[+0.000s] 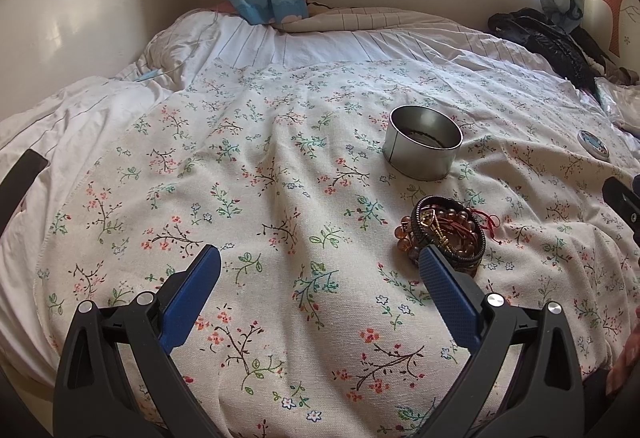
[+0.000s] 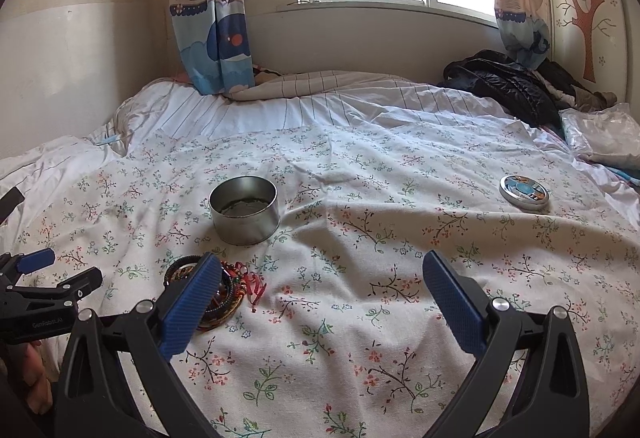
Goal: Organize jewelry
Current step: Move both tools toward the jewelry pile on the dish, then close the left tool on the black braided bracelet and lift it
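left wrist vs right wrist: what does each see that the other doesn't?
Left wrist only: the bracelets almost whole, with amber beads and a gold charm, and a sliver of the right gripper at the frame's right edge.

Right wrist only: the whole lid, the plastic bag and the left gripper from the side, open. Here a finger hides half the bracelets.

Both: the open tin standing on the floral cloth, bracelets nearer the camera, the black jacket, curtains, window. Each view's own gripper is open and empty.
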A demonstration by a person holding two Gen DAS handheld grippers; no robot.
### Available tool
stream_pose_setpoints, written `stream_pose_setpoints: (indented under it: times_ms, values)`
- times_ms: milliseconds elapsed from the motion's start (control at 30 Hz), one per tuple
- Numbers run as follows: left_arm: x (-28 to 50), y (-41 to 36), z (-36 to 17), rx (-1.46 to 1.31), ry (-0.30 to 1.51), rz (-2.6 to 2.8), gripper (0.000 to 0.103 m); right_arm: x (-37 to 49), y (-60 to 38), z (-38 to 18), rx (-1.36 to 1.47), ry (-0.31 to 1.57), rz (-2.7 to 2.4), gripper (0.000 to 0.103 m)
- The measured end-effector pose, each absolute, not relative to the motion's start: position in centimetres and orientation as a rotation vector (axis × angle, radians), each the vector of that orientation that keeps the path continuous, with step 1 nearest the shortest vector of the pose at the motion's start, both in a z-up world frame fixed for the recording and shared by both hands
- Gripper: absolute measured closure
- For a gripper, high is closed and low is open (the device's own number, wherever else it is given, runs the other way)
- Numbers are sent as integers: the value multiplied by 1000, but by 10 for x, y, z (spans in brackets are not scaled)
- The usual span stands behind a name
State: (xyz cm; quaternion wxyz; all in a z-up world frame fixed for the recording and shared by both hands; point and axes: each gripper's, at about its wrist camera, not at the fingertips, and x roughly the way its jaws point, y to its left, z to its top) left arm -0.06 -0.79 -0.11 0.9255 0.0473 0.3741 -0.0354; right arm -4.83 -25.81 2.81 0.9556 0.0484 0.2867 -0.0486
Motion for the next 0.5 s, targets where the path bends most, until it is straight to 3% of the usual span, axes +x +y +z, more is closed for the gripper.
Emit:
stream_pose_setpoints:
  times_ms: [200,433,500]
  values:
    - [5,-35,-5,143,765,-208,9,-46,-269,23,141,606,-109,6]
    - [50,-61,-23,118,847,-290,41,-48,-273,23,207,603,-78,6]
    - [63,-63,-30,108,864,-296,45,-48,-275,22,223,615,-75,6]
